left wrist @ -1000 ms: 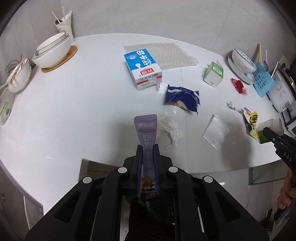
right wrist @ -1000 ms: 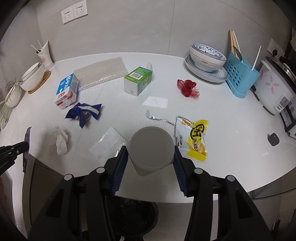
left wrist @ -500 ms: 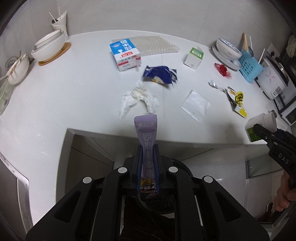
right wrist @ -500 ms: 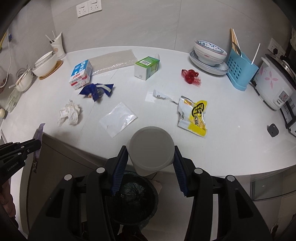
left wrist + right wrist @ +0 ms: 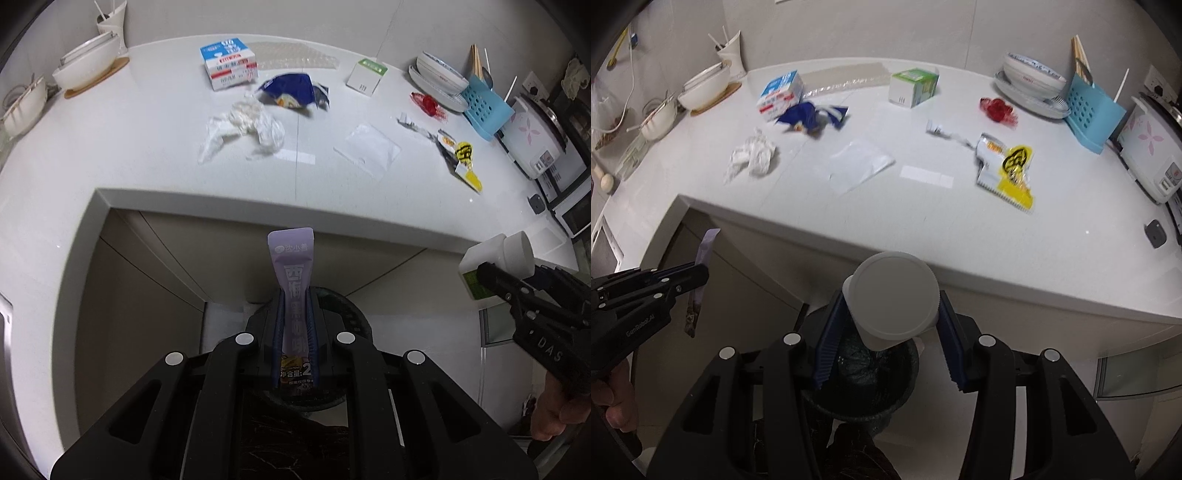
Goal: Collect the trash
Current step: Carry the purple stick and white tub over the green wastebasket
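Observation:
My left gripper is shut on a purple stick sachet that stands up between its fingers, off the counter's front edge and above a dark trash bin. From the right wrist view that left gripper shows at the left, with the sachet in it. My right gripper is shut on a white plastic cup, bottom toward the camera, over the black-lined bin on the floor. The left wrist view shows the cup at the right, in the right gripper.
On the white counter lie a crumpled tissue, a blue wrapper, a milk carton, a green box, a clear bag, a yellow snack packet and a red wrapper. Bowls, a blue rack and a rice cooker stand behind.
Both grippers have drawn back from over the counter and sunk, so they now hang past its front edge above the bin. Each keeps its item.

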Motion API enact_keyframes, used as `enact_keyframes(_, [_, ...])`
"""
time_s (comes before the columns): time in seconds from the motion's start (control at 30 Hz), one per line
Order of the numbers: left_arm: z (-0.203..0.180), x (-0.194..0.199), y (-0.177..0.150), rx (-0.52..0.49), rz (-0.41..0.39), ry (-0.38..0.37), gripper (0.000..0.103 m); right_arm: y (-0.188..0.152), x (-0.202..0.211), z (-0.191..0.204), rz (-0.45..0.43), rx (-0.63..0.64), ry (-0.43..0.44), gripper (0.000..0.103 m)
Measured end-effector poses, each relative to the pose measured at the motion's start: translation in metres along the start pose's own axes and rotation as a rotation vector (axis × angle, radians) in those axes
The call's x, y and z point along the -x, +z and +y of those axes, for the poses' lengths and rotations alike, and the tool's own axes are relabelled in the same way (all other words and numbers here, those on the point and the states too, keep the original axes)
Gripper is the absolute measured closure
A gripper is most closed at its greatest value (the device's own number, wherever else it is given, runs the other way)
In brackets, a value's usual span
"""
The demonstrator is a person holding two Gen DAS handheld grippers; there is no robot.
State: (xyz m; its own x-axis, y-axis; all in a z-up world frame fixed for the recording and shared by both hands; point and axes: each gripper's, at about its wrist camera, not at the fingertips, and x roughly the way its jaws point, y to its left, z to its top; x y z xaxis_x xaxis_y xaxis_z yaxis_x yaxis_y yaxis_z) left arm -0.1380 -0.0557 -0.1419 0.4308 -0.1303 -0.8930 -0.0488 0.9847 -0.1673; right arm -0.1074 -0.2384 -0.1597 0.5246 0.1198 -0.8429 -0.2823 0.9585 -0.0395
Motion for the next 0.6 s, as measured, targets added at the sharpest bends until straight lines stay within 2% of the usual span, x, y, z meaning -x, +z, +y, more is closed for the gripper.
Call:
enact_keyframes(0.2, [-0.011,-0.024,-0.013,0.004,0.0,-0.02,0.092,-0.028,-0.037,0.003,0.061,-0.008,0.021,0.057])
enact_keyframes(0.43, [-0.013,-0.067,-0.03,-0.018,0.013,-0.043,0.092,-0.05,-0.064,-0.001,0.058,-0.02,0.017,0.057])
enact_keyframes(0.6, [-0.009,-0.092,-0.042,-0.015,0.033,-0.089,0.093,-0.058,-0.079,-0.007,0.069,-0.044,0.027,0.057])
